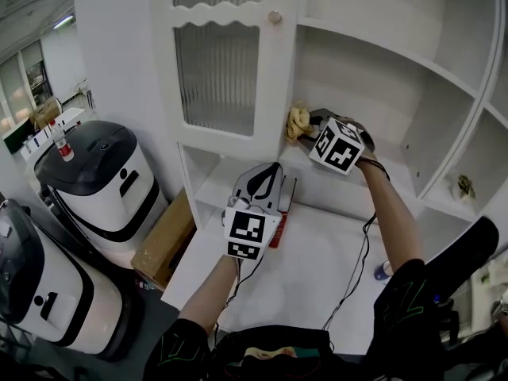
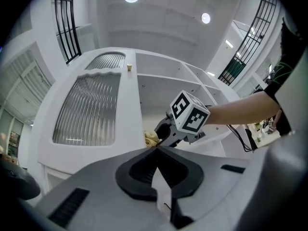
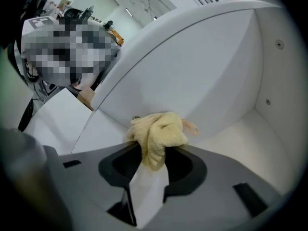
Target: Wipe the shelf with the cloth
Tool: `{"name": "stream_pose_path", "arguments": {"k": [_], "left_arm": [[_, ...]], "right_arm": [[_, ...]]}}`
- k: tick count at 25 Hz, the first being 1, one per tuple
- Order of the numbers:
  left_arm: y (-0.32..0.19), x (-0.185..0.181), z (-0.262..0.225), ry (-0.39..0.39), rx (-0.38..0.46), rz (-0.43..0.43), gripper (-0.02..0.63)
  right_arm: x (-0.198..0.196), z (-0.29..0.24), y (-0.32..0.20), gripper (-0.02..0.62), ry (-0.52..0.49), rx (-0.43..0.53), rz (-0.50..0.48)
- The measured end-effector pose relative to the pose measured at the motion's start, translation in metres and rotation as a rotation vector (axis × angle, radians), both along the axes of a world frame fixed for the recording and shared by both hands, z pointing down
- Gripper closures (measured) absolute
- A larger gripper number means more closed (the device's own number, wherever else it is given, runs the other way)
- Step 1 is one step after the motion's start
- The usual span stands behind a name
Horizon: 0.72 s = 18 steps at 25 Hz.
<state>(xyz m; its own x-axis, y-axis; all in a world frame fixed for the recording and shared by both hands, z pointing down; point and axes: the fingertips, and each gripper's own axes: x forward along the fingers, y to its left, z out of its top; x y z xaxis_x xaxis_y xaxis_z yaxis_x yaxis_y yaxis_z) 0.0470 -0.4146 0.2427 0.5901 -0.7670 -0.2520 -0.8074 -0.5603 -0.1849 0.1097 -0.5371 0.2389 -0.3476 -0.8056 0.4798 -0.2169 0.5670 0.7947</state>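
Right gripper (image 3: 153,150): jaws pinching a bunched yellow cloth (image 3: 159,134). Cloth sits at the left end of the white shelf (image 3: 240,134), against the back wall, just beside the ribbed-glass cabinet door (image 1: 216,70). Left gripper (image 2: 157,148): jaws pressed together, nothing between them, held lower over the white counter (image 1: 317,252).

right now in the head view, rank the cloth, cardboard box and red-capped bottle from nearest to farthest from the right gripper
1. cloth, clamped in the right gripper's jaws
2. cardboard box, low on the left
3. red-capped bottle, far left
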Motion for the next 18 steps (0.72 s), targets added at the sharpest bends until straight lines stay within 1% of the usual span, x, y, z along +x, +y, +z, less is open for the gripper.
{"name": "stream_pose_path", "arguments": {"k": [3,7,12,15,18], "left_arm": [[-0.001,0.001,0.005,0.020,-0.022,0.016,0.609],[0.000,0.008,0.005,0.016,-0.017,0.035,0.609],[-0.001,0.018,0.011,0.030,-0.045,0.076,0.608],[-0.002,0.023,0.016,0.033,-0.043,0.090,0.607],[-0.002,0.027,0.023,0.037,-0.064,0.103,0.607]], "right_arm": [[-0.005,0.003,0.010,0.448,0.043,-0.021,-0.024],[-0.013,0.010,0.032,0.448,0.109,-0.051,-0.092],[-0.021,0.019,0.057,0.448,0.180,-0.072,-0.174],[-0.022,0.020,0.064,0.449,0.183,-0.067,-0.181],[-0.019,0.021,0.066,0.449,0.180,-0.065,-0.160]]}}
